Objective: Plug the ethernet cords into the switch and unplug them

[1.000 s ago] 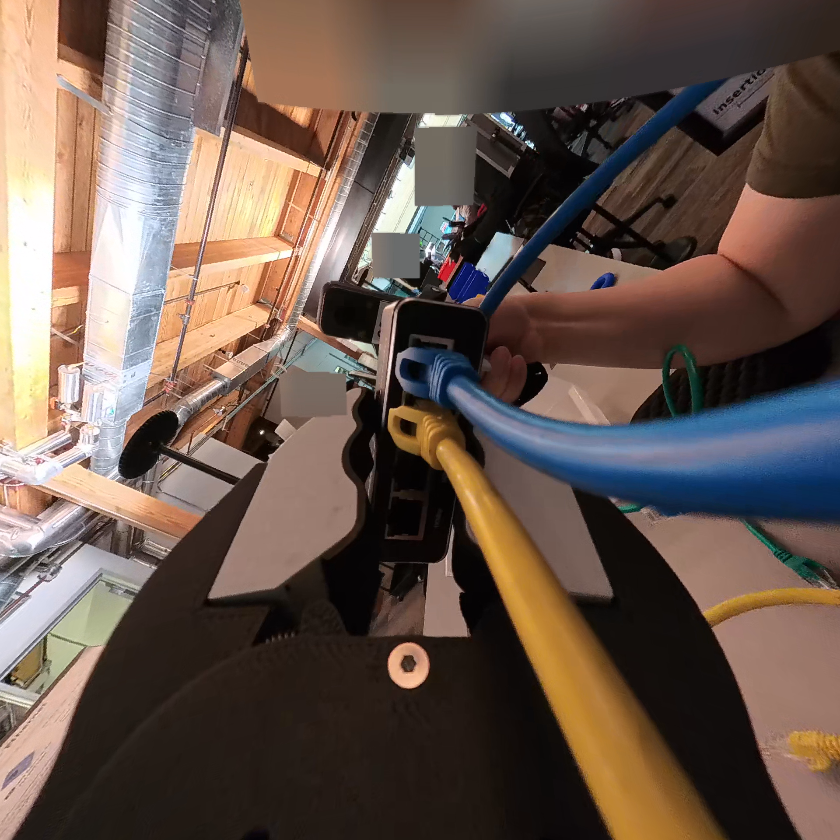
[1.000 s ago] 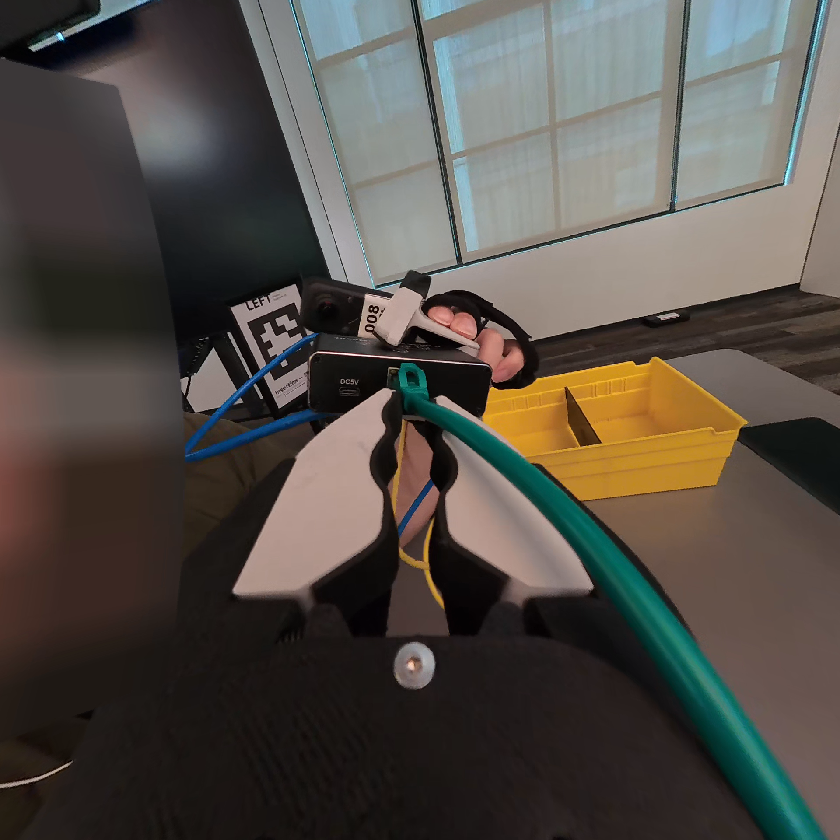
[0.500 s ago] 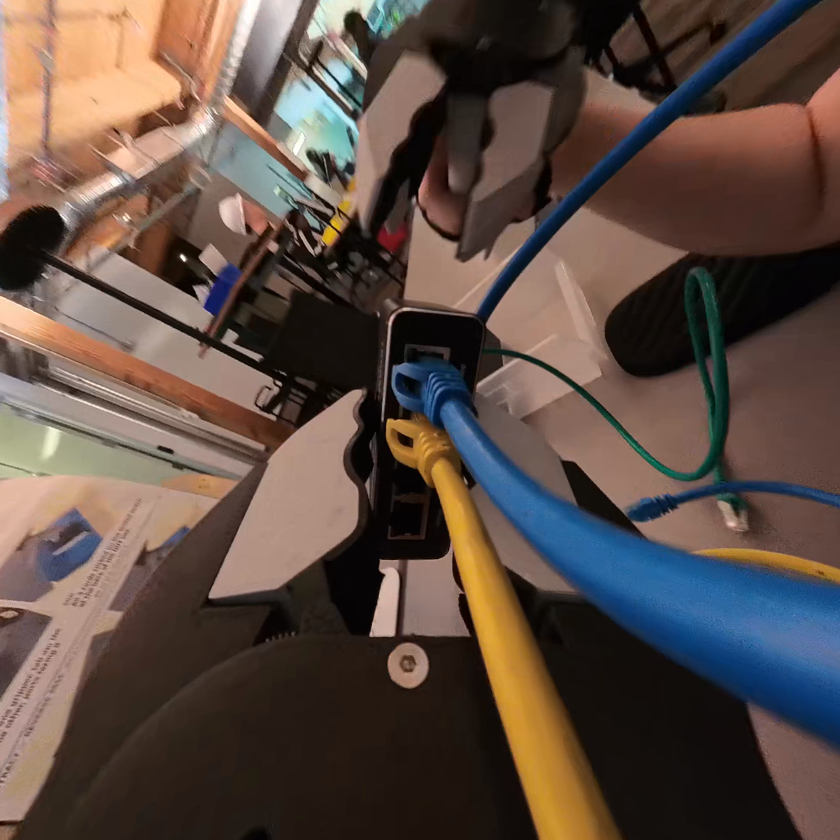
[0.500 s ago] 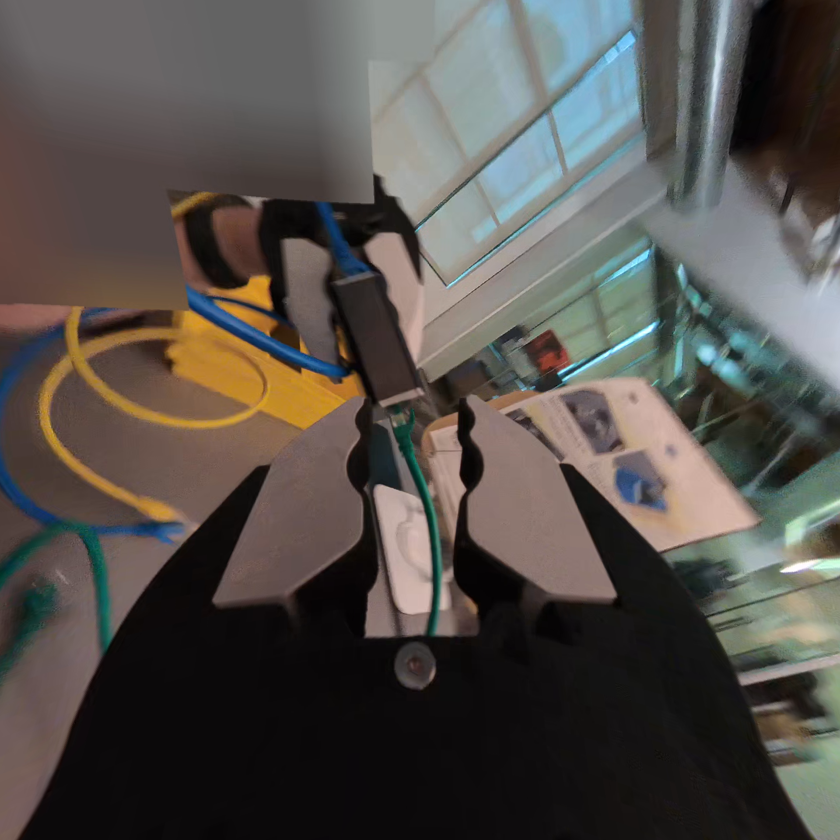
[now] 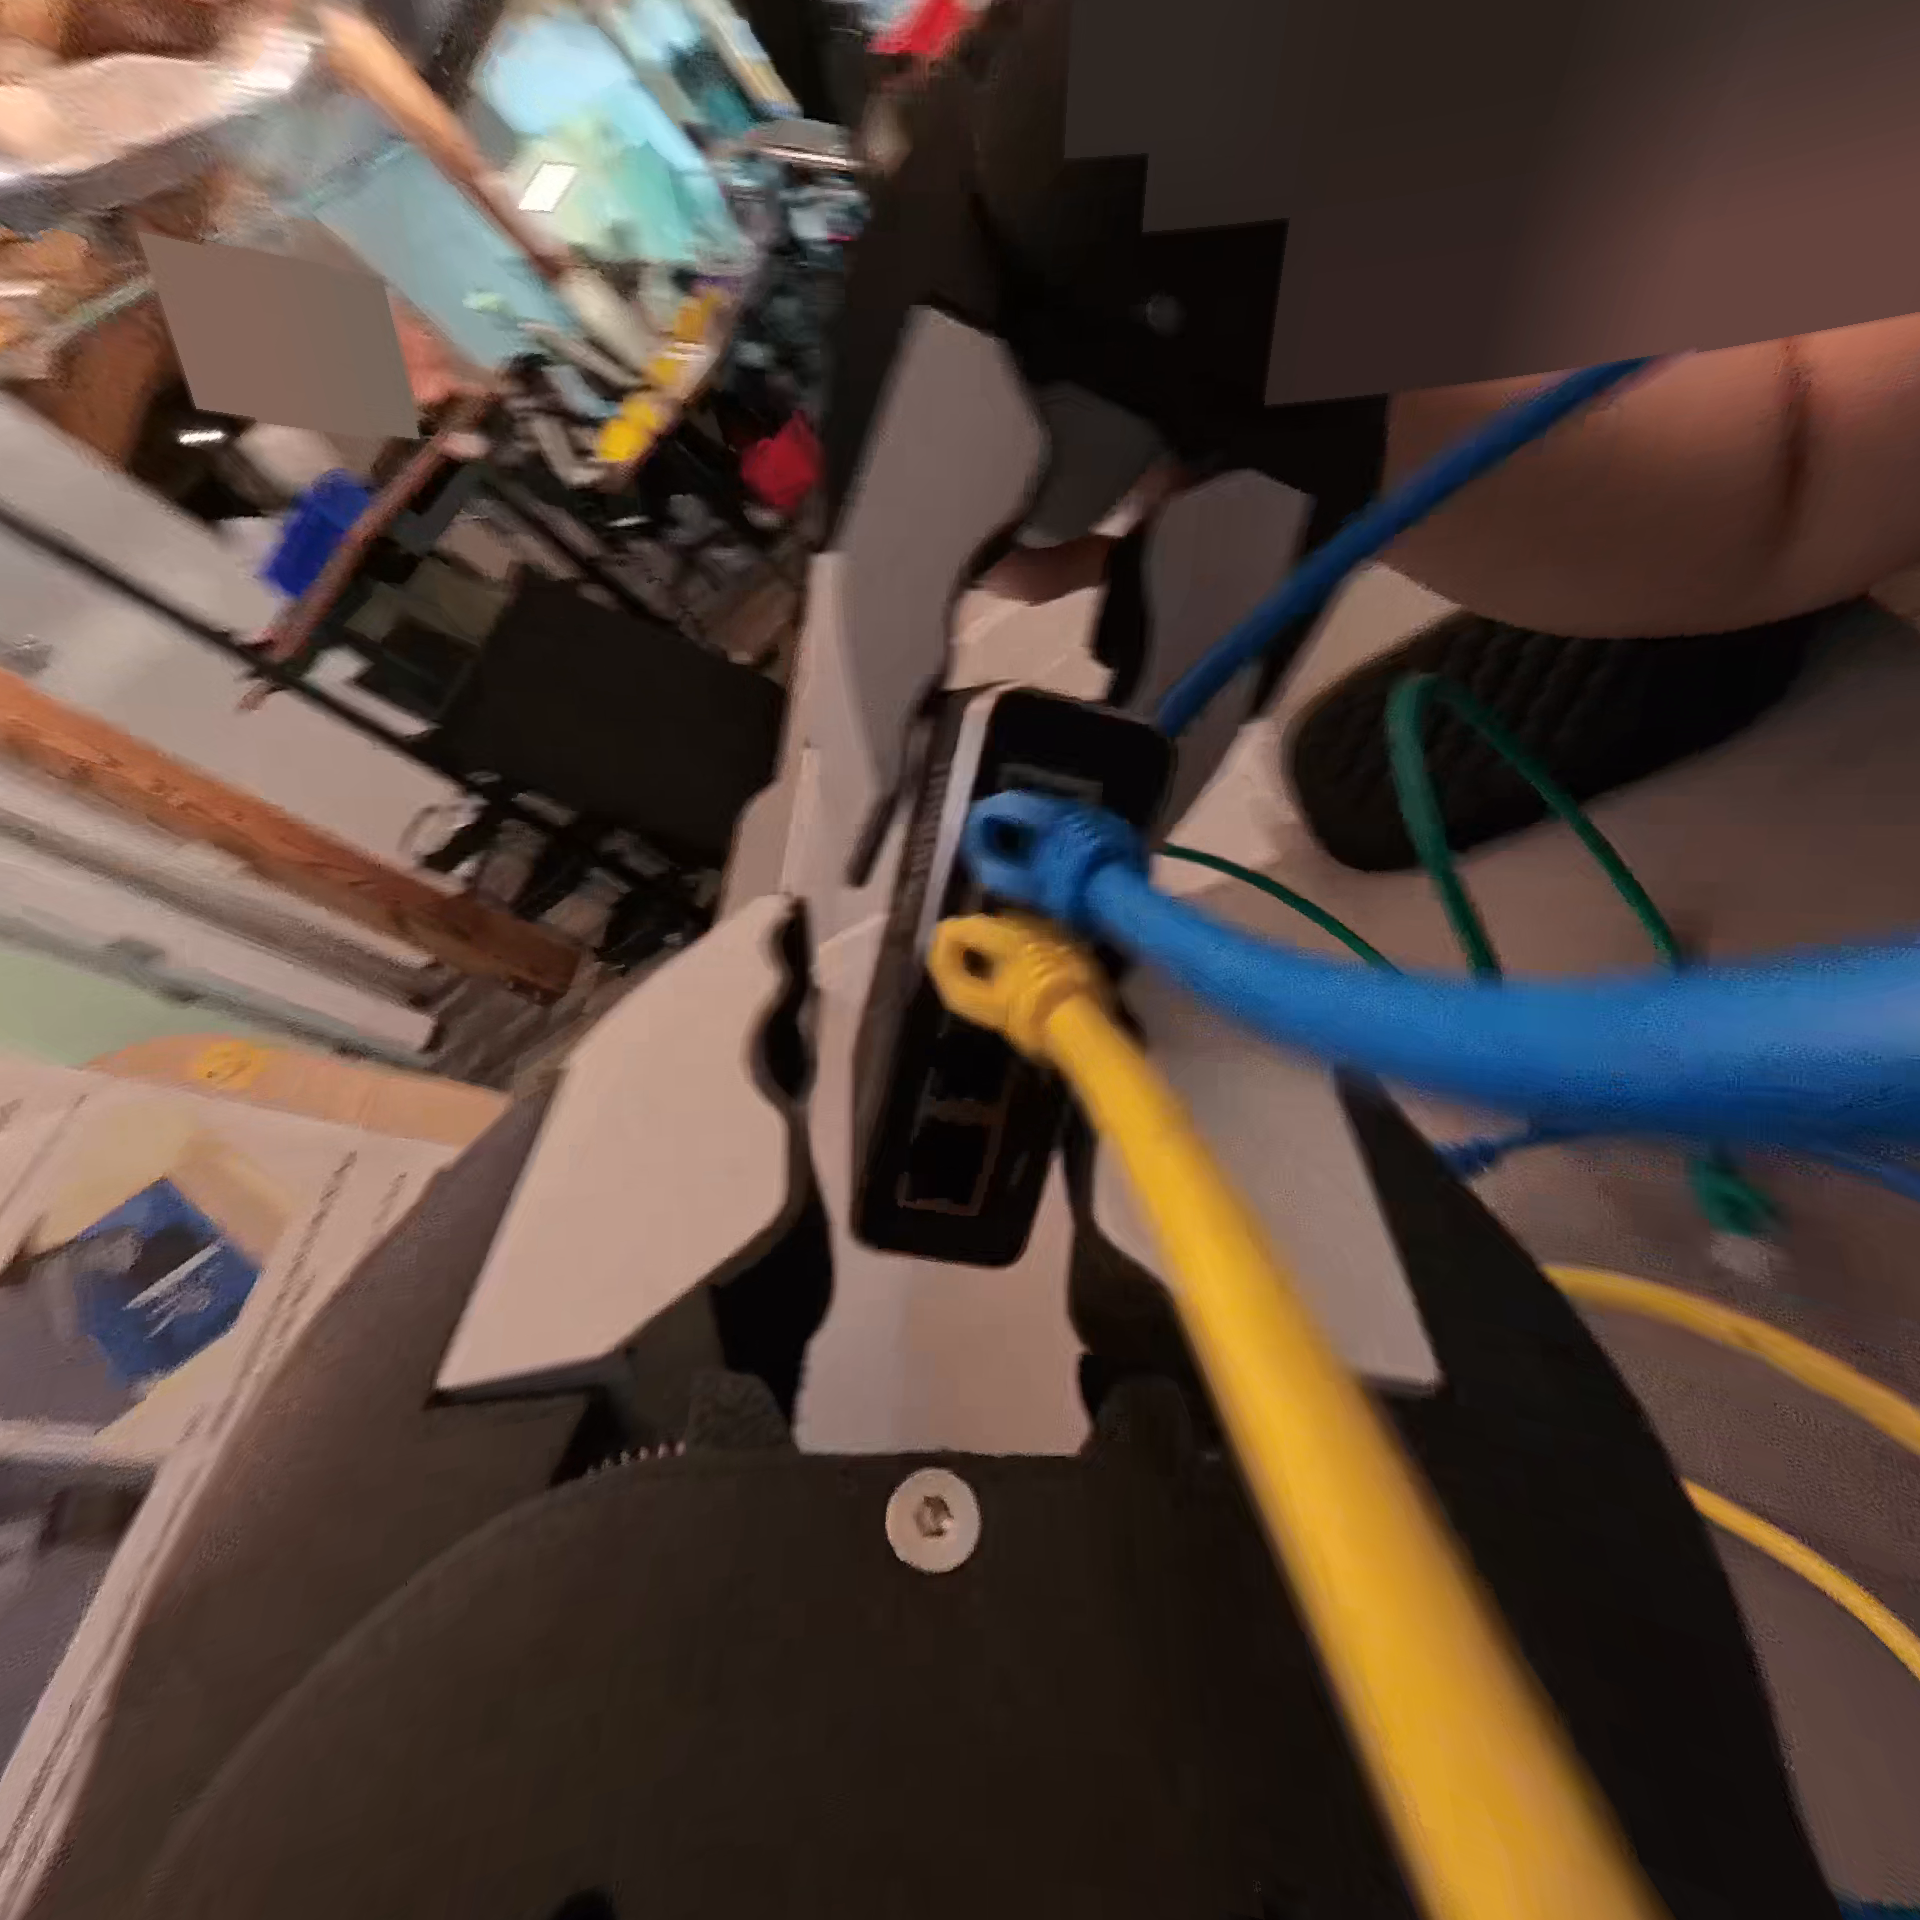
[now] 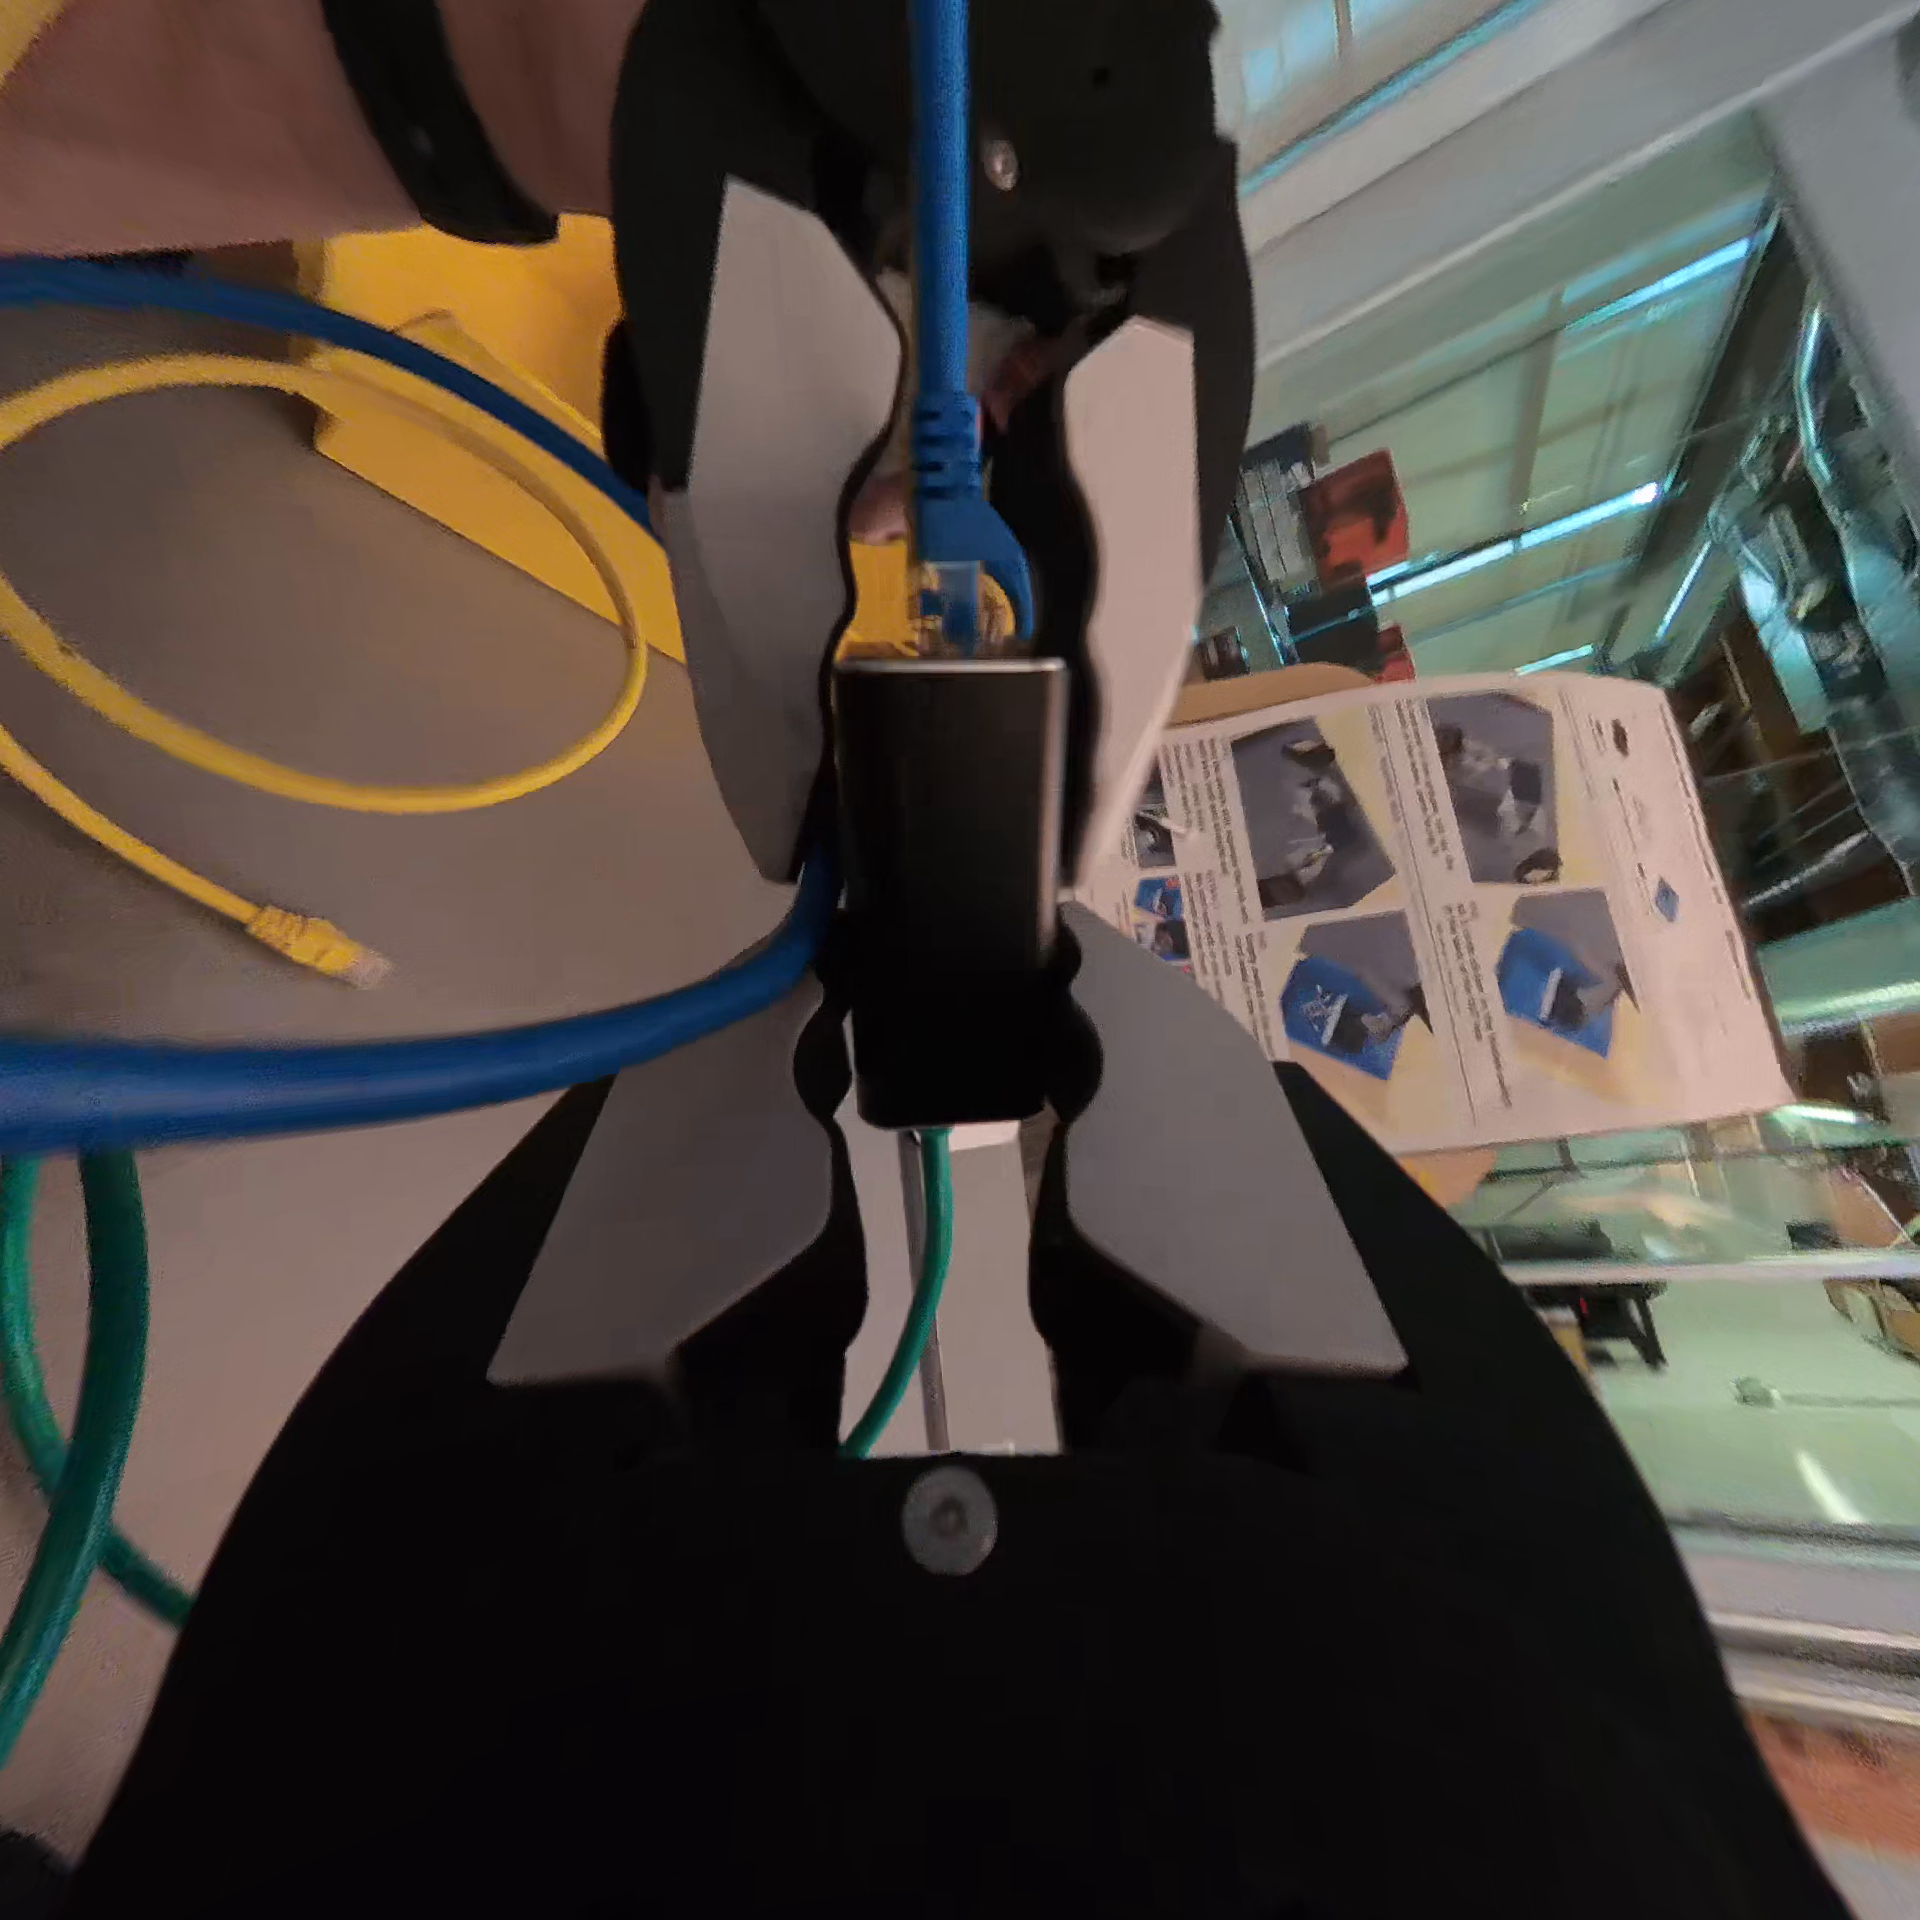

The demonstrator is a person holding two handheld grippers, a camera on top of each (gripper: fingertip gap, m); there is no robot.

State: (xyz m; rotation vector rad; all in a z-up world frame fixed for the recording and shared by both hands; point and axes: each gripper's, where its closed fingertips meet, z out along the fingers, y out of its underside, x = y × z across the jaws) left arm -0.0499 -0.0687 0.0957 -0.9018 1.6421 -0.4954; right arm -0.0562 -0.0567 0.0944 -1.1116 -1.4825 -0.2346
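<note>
The black switch hangs between both grippers above the table. A blue cord and a yellow cord are plugged into its port face. A thin green cord is plugged into its opposite end. My left gripper sits around the switch with a visible gap beside its left finger, and the switch is tilted in it. My right gripper is shut on the switch at the green cord's end, pads touching both sides. It also shows in the left wrist view.
The grey table carries a yellow bin, a loose yellow plug, loose green cord loops and a loose green plug. A printed sheet on a cardboard box stands beside it. A person's arm is at upper right.
My right gripper let go of the green plug, opened, swung round and closed on the switch's end. My left gripper has loosened and the switch now tilts in it.
</note>
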